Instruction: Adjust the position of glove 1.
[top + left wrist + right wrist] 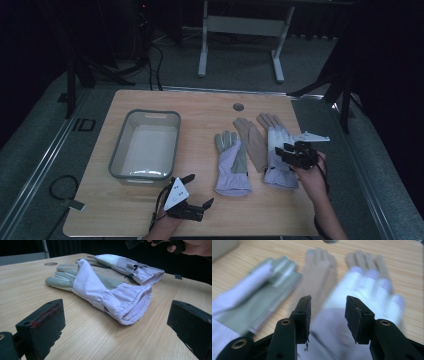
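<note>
A wooden bench (pixel 150 205) carried everything in view, lit pale against a dark room. Toward its left side stood a grey rectangular bin (pixel 145 145), open-topped and showing nothing inside from the high view. To the right of the bin lay three gloves, fingers pointing away from the person: a lilac-and-grey glove (pixel 231 165) nearest the bin, a tan glove (pixel 251 142) just beside it, and a white-and-lilac glove (pixel 278 150) on the right, overlapping the tan one's edge. In the left gripper view the lilac-and-grey glove (pixel 105 290) lay flat with its gathered cuff turned toward the camera, the white-and-lilac glove (pixel 132 267) behind it. The right tongs (pixel 292 154) hovered over the cuff end of the white-and-lilac glove; in the right gripper view that glove (pixel 362 287) spread beneath the jaws, which stood partly apart with nothing pressed between the pads — the picture was blurred. The left tongs (pixel 199 190) rested low near the bench's front edge, between the bin and the lilac-and-grey glove, well short of its cuff — jaws wide apart and holding nothing. A small round hole (pixel 238 107) marked the bench near its far edge.
</note>
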Tool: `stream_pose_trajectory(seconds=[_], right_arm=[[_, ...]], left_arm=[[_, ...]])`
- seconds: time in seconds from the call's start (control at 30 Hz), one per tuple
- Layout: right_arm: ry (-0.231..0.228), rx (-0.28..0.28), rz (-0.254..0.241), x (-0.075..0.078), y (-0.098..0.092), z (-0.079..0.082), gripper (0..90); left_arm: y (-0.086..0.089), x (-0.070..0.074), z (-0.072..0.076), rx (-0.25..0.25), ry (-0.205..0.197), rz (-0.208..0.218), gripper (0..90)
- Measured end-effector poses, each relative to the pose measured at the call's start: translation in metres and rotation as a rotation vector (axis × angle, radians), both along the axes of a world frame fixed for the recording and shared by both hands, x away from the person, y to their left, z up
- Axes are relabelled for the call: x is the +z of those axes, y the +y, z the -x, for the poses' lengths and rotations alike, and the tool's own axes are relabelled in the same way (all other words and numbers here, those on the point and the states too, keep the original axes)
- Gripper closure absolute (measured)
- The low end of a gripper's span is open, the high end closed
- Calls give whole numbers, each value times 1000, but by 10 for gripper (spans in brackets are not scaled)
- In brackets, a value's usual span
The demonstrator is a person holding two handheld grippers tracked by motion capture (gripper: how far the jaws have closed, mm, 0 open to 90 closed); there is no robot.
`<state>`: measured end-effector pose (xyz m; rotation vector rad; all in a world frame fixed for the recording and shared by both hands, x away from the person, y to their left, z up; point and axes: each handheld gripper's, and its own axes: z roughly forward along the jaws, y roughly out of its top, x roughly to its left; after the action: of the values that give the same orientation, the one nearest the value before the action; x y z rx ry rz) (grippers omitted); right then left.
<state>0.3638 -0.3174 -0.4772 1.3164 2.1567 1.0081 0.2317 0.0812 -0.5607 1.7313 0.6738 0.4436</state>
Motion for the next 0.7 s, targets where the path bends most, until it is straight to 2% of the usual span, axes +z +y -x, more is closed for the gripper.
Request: stream_pose_trajectory(seconds=[0.1, 0.2, 0.33, 0.53, 0.57, 0.63, 0.7], right_arm=[[23, -10, 13, -4, -18, -4, 553], [53, 13, 21, -11, -26, -5, 547], [113, 55, 56, -28, -27, -11, 509], [147, 57, 59, -41, -23, -20, 492], [148, 53, 87, -46, -21, -21, 508], [154, 65, 77, -49, -20, -22, 581], [152, 66, 76, -51, -20, -21, 608]], left_arm=[[0, 0, 0, 0, 1, -2, 15], [0, 0, 0, 0, 1, -3, 15], [0, 0, 0, 0, 3, -3, 15], [0, 0, 0, 1, 2, -1, 15], [0, 0, 0, 1, 2, -1, 15], [0, 0, 0, 0, 2, -2, 15], [0, 0, 0, 0, 2, -1, 15]])
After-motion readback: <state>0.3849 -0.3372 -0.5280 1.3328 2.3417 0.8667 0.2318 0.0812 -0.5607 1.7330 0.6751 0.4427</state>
